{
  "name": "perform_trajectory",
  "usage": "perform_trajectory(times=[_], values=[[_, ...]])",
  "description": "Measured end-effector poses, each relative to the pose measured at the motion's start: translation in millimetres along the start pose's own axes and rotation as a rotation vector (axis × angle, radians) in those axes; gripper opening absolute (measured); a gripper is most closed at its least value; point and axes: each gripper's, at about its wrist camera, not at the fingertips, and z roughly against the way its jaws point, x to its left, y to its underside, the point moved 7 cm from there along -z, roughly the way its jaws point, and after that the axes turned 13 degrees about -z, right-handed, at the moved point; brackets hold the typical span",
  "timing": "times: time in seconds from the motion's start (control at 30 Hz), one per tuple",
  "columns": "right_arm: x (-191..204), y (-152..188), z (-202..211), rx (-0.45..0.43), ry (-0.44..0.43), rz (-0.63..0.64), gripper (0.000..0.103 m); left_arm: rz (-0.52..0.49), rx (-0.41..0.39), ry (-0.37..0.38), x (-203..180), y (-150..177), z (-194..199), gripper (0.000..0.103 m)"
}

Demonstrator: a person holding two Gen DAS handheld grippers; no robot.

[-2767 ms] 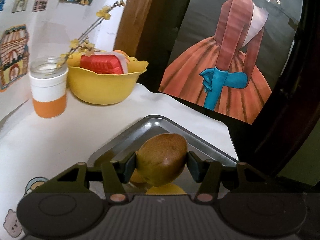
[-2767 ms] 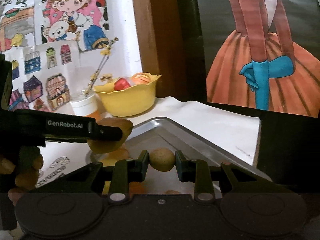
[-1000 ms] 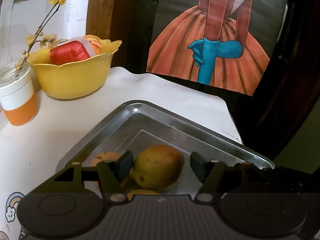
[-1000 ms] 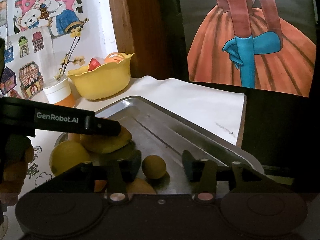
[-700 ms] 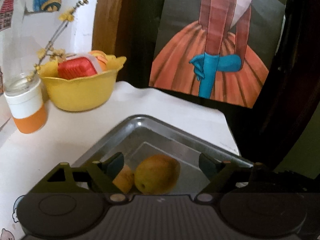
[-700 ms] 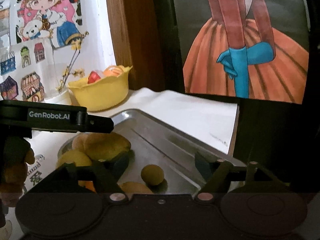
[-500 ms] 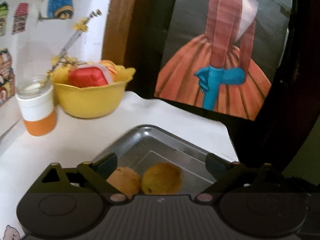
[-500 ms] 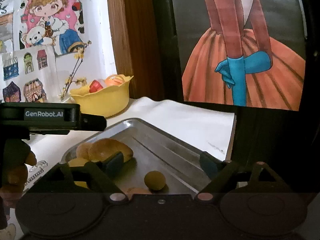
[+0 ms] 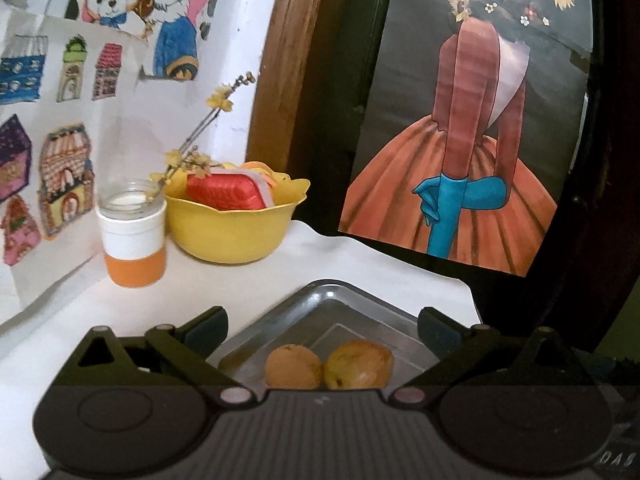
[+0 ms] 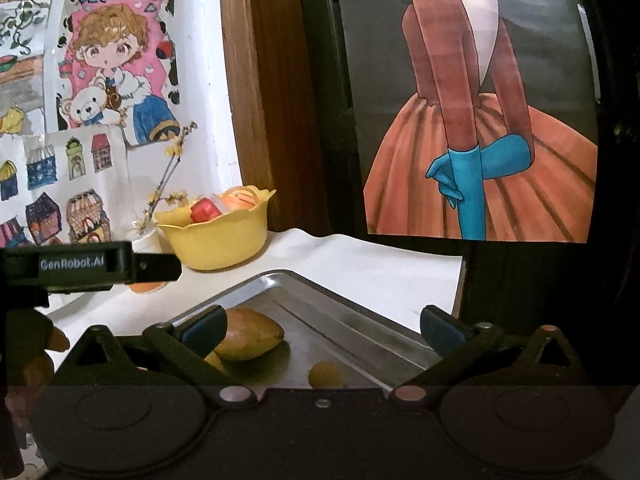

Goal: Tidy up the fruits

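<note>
My left gripper and right gripper both hang with fingers spread wide, empty, above the shallow metal tray on the white worktop. In it lie a brownish-yellow mango, touching a rounder tan fruit, and a small yellow-brown round fruit apart.

Tray: silver metal. Fruits in it: yellow-brown mango, small ochre round one. Bowl: yellow w/ scalloped rim, red ribbed pack inside. Cup: white top, orange bottom band. Tablecloth: white. Poster: orange skirt, blue glove, dark grey bg.
</note>
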Motion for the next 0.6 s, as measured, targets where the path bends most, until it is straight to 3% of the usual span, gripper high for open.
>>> perform_trajectory(times=[0.6], values=[[33,5,54,-0.026,-0.039,0.029,0.102,0.033,-0.025,-0.088,33,24,70,0.103]])
